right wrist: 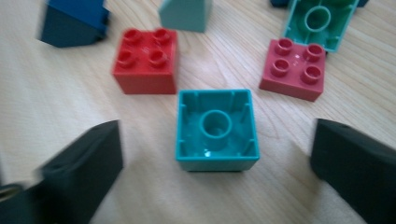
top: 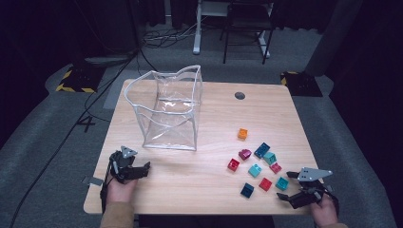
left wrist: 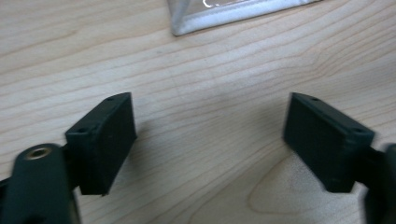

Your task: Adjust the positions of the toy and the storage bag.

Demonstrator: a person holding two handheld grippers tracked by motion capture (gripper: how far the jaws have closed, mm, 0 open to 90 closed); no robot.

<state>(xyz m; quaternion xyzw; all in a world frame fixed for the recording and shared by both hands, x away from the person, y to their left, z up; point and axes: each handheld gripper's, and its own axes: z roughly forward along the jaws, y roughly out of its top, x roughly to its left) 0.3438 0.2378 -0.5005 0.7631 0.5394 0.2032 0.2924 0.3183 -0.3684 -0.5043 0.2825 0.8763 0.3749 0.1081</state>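
Note:
Several toy bricks lie scattered on the right half of the wooden table (top: 199,190). My right gripper (top: 286,187) is at the front right, open. Its jaws straddle an upside-down teal brick (right wrist: 216,128) without touching it; my right gripper (right wrist: 215,133) has a gap on both sides. That teal brick (top: 282,183) is the nearest of the group. Behind it are a red brick (right wrist: 145,60), a pinkish-red brick (right wrist: 294,67), a blue brick (right wrist: 72,18) and another upturned teal brick (right wrist: 320,21). My left gripper (top: 142,170) rests at the front left, open and empty (left wrist: 208,102) over bare wood.
A clear plastic bag (top: 166,109) stands open on the table's left middle; its bottom corner (left wrist: 224,14) lies just ahead of the left jaws. An orange brick (top: 243,134) sits apart from the group. A round grommet hole (top: 240,95) is near the far edge.

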